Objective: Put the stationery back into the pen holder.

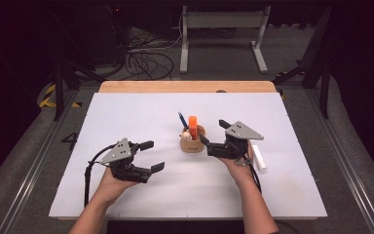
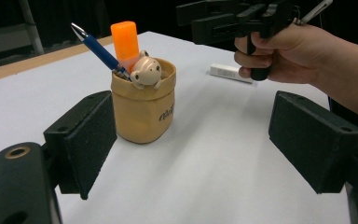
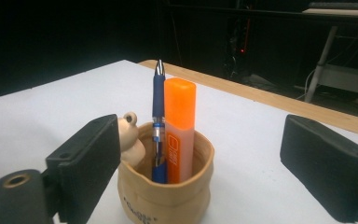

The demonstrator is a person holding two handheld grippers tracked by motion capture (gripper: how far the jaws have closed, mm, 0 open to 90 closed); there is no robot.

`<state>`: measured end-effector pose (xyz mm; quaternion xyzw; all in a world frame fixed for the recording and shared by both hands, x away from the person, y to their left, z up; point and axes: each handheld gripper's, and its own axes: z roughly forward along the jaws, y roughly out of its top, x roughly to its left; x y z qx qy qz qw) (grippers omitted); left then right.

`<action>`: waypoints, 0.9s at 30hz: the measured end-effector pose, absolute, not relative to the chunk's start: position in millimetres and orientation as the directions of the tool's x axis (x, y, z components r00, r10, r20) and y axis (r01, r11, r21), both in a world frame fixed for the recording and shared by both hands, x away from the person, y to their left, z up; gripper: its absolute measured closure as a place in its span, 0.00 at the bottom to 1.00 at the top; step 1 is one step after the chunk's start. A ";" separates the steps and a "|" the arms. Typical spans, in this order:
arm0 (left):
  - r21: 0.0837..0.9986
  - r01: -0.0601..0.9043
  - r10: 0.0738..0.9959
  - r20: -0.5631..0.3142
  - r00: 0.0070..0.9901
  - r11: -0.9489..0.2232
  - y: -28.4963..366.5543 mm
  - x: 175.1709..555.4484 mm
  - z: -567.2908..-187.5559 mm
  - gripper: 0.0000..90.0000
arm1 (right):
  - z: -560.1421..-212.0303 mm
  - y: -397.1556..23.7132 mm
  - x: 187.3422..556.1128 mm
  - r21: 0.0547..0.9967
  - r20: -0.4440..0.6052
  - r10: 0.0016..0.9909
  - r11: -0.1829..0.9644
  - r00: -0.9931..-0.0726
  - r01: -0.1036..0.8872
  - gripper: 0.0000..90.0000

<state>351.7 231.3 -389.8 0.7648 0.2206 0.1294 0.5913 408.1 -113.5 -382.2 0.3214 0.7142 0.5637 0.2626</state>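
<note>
The cup (image 1: 193, 141) stands upright near the table's (image 1: 126, 117) centre, its soft tan wall slightly slumped. It holds three items on end so each can be lifted straight out: a pen (image 3: 158, 121), an orange marker (image 3: 179, 130) touching the pen, and a small bear figure (image 2: 145, 72) leaning on the rim. In the high view the pen tilts toward 11 o'clock; the marker stands nearly vertical.

My right tongs (image 1: 213, 134) sit just beside the cup at its 3 o'clock, pointed at it. The jaws stand wide apart with nothing between the pads; in the right gripper view the cup sits low between them, untouched. My judgement: an item has just been set in the cup, or the cup is about to be gripped.

An eraser (image 1: 258, 157) lies flat on the table at the cup's 4 o'clock, beside my right wrist.

My left tongs (image 1: 152, 156) rest low at the cup's 8 o'clock, well apart from it, jaws spread and empty, aimed toward the cup. Both forearms enter from 6 o'clock, wrists level.
</note>
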 end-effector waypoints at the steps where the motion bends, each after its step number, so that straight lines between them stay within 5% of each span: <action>1: 0.962 0.183 0.492 -0.061 0.869 -0.205 231.6 351.6 -389.5 0.17 | -381.8 -115.4 406.5 0.973 -0.009 0.759 0.156 -0.651 0.168 0.13; 18: 0.966 0.177 0.520 -0.054 0.852 -0.190 241.2 351.9 -383.1 0.14 | -378.8 -156.1 387.1 0.974 0.027 0.802 0.113 -0.597 0.196 0.02; 27: 0.965 0.178 0.522 -0.052 0.851 -0.194 241.3 351.8 -382.8 0.14 | -375.2 -174.5 379.0 0.959 0.015 0.859 0.133 -0.512 0.251 0.05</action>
